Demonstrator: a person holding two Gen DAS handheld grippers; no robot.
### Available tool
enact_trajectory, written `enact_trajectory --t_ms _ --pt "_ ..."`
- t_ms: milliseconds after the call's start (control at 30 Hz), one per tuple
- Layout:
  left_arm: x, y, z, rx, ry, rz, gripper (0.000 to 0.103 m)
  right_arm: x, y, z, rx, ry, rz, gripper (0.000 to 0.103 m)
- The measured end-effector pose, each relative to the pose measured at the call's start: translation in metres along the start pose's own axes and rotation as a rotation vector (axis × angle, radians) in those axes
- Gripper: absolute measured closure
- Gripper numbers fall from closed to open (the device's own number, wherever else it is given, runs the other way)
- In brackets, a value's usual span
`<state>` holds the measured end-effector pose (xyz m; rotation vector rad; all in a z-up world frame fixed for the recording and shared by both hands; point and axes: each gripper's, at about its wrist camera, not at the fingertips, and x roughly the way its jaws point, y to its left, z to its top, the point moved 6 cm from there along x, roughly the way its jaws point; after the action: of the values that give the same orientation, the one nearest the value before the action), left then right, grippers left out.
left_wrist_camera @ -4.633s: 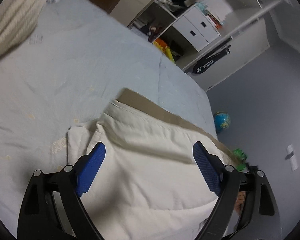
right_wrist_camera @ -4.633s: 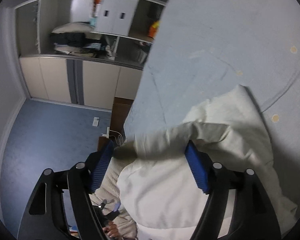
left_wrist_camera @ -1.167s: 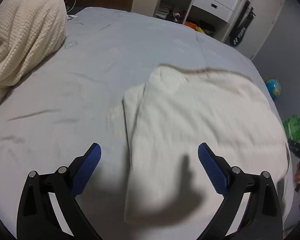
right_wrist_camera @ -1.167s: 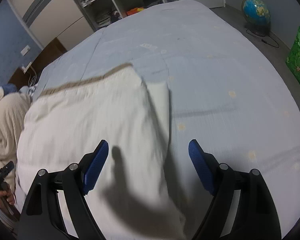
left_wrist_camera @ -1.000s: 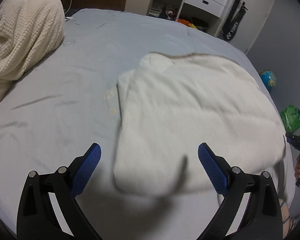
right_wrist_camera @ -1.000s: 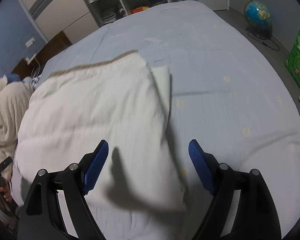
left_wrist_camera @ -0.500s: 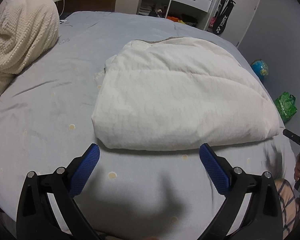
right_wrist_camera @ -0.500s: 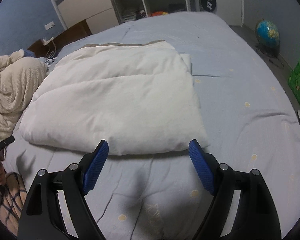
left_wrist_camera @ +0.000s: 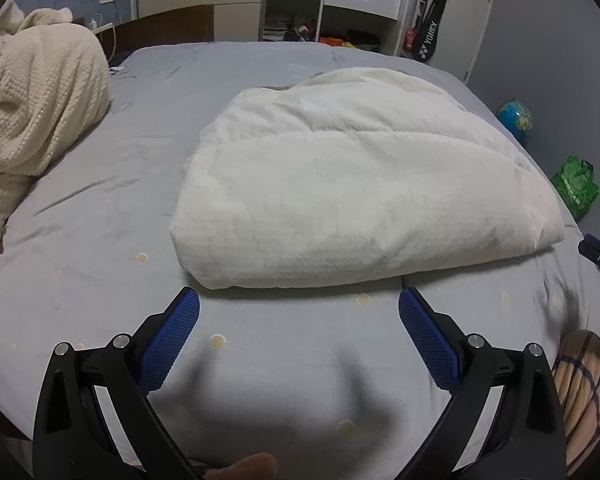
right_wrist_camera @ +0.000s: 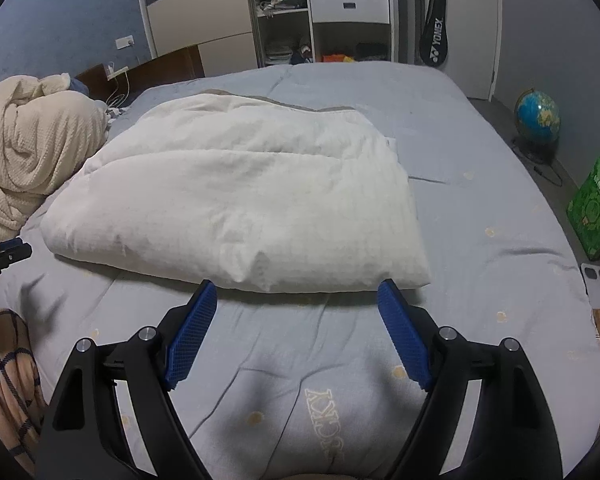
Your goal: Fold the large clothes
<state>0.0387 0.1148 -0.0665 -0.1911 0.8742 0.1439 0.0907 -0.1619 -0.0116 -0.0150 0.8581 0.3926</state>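
You're standing at the near edge of a bed (left_wrist_camera: 100, 200) in grey-blue sheets, wardrobe shelves and a racket bag (right_wrist_camera: 434, 38) behind its far edge. The white quilt (left_wrist_camera: 360, 192) lies folded into a thick pad mid-bed, its long axis running across your view, parallel to the near edge. Your left gripper (left_wrist_camera: 299, 332) and right gripper (right_wrist_camera: 296, 322) both hang over bare sheet just short of the quilt's near fold, jaws spread wide, nothing between them. Each faces one end of that fold, so the left is nearer the corner toward the cream knitted blanket (left_wrist_camera: 32, 100). The next fold probably starts from those two near corners.
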Motion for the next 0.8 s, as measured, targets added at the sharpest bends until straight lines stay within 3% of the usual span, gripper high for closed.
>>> enact_trajectory --t_ms 300,800 --pt "0.0037 -0.0004 -0.0023 -0.014 0.022 -0.044 0.007 -0.0056 0.0043 -0.0039 -0.015 -0.005 0.000 0.025" --pt "0.0031 0.0045 -0.0023 -0.050 0.021 -0.046 0.007 -0.0017 -0.0009 -0.0064 0.016 0.014 0.004 0.022"
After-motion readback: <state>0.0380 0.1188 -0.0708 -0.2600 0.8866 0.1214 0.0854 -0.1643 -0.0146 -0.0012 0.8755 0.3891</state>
